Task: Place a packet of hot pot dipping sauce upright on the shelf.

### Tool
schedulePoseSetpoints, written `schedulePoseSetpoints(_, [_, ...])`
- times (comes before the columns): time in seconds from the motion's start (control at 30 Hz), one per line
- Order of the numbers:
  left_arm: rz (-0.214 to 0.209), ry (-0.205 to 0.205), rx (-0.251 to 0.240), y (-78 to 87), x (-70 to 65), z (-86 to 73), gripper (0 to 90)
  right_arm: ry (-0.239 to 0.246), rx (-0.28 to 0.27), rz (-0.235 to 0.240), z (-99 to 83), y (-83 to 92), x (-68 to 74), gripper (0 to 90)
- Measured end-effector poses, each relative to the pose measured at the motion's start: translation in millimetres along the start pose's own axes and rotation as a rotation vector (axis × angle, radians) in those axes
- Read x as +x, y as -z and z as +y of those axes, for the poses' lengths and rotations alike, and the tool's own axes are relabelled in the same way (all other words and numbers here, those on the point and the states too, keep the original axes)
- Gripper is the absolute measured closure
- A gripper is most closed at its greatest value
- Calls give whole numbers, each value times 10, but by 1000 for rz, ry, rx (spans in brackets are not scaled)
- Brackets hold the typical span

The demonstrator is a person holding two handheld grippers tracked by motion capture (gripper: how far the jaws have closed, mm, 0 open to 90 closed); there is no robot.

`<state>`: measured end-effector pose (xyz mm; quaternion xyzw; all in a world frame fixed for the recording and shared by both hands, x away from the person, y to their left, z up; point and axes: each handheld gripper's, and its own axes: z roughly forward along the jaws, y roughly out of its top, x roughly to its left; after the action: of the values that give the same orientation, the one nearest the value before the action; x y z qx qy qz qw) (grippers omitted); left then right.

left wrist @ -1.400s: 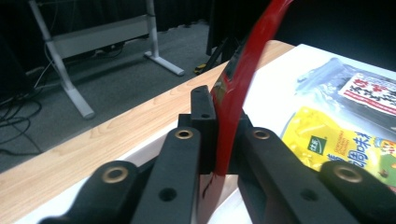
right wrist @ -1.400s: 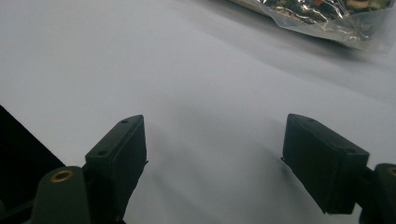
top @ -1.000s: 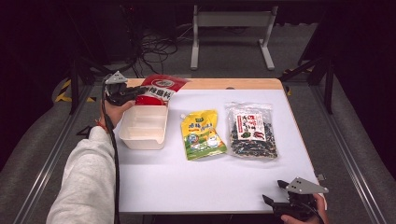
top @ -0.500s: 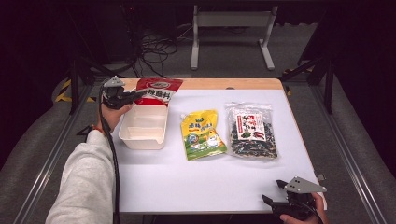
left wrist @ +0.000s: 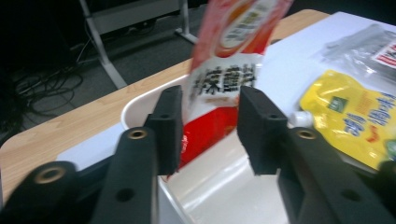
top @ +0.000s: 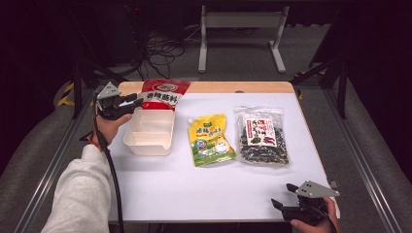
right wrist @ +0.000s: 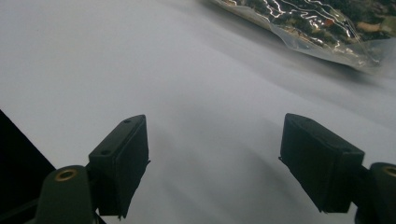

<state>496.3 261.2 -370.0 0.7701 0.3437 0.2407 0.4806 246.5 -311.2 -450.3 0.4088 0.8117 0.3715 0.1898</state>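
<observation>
The left tool [top: 130,102] has just been opening its jaws around the red seasoning packet [top: 163,92], which stands between the pads in the left gripper view [left wrist: 219,84], no longer pinched. The packet leans with its lower end inside the white plastic container [top: 148,141] at the left of the tabletop [top: 194,194] and its top over the container's far rim. The step in hand looks like dropping the packet into the container, and the release seems nearly done.

The right tool [top: 284,201] rests unclenched and empty at the near right corner, its jaws wide over bare tabletop [right wrist: 210,93].

Next the left tool should back away clear of the packet, and then one tool would likely go for the yellow spouted pouch [top: 210,140] or the clear bag of dark dried food [top: 261,136] beside it.
</observation>
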Motion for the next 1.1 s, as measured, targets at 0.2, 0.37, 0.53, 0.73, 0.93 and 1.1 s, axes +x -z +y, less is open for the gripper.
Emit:
schedulePoseSetpoints(0.2, [19, -26, -30, 250, -190, -19, 438, 21, -8, 18, 82, -52, -5, 245])
schedulePoseSetpoints(0.37, [4, -29, -60, 411, -342, -66, 369, 30, -14, 32, 158, -111, -20, 247])
schedulePoseSetpoints(0.53, [-17, -53, -68, 511, -522, -90, 307, 34, -17, 40, 204, -148, -39, 252])
schedulePoseSetpoints(0.73, [-50, -84, -72, 649, -823, -127, 255, 32, -26, 54, 269, -172, -84, 290])
schedulePoseSetpoints(0.93, [-85, -104, -76, 769, -1081, -255, 228, 32, -46, 59, 333, -166, -116, 354])
schedulePoseSetpoints(1.1, [-117, -103, -63, 836, -1230, -396, 214, 38, -55, 66, 397, -189, -123, 423])
